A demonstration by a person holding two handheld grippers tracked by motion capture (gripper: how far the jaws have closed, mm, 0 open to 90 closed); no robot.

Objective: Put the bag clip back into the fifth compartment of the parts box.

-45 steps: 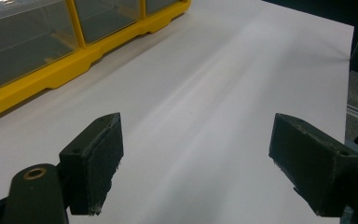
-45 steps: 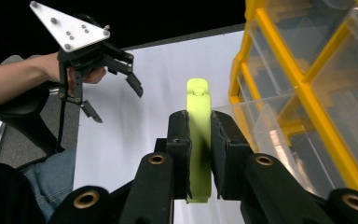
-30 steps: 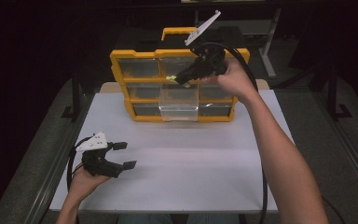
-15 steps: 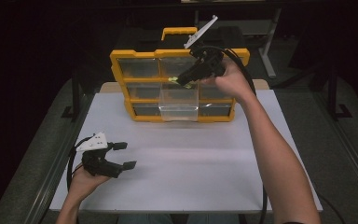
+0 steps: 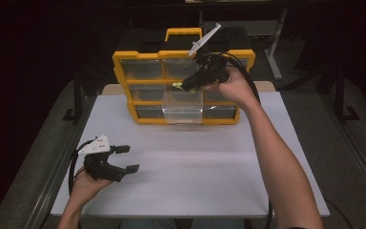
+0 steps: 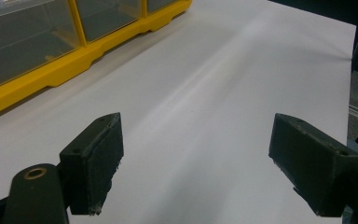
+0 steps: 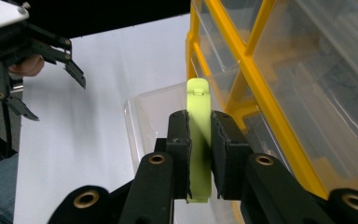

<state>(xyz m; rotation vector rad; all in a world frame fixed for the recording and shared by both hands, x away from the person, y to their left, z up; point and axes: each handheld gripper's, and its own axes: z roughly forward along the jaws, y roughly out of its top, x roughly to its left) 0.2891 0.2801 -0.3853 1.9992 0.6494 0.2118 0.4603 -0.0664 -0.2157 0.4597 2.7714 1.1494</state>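
Dark surroundings on all sides; white table [image 5: 195, 176] lit from above, with bare grey floor to either side.

Yellow drawer cabinet [image 5: 124, 71] standing at far edge of table, clear-fronted drawers in three rows, carry handle on top. One clear drawer [image 5: 183, 107] in the middle column pulled forward, out beyond the cabinet face.

Right tongs [image 7: 199, 135] held high in front of the cabinet, directly above the pulled-out drawer. Jaws closed nearly together on a lime-green plastic clip [image 7: 199, 140], clamped flat between the two pads, its rounded upper end projecting past the jaw tips, its lower end showing below the pads. Green clip also visible at the jaw tips from above [image 5: 177, 86], just over the rear of the open drawer, not touching it. Black cable looping from the right tongs down past the forearm.

Left tongs [image 5: 127, 158] low at near left of table, held in the left hand [image 5: 83, 186], well apart from the cabinet and from the right tongs. Jaws spread wide, nothing between them; bare white tabletop seen through the gap in the left gripper view [image 6: 196, 163]. Lower corner of the yellow cabinet ahead and to the left of these jaws. Grey three-cornered plate on top.
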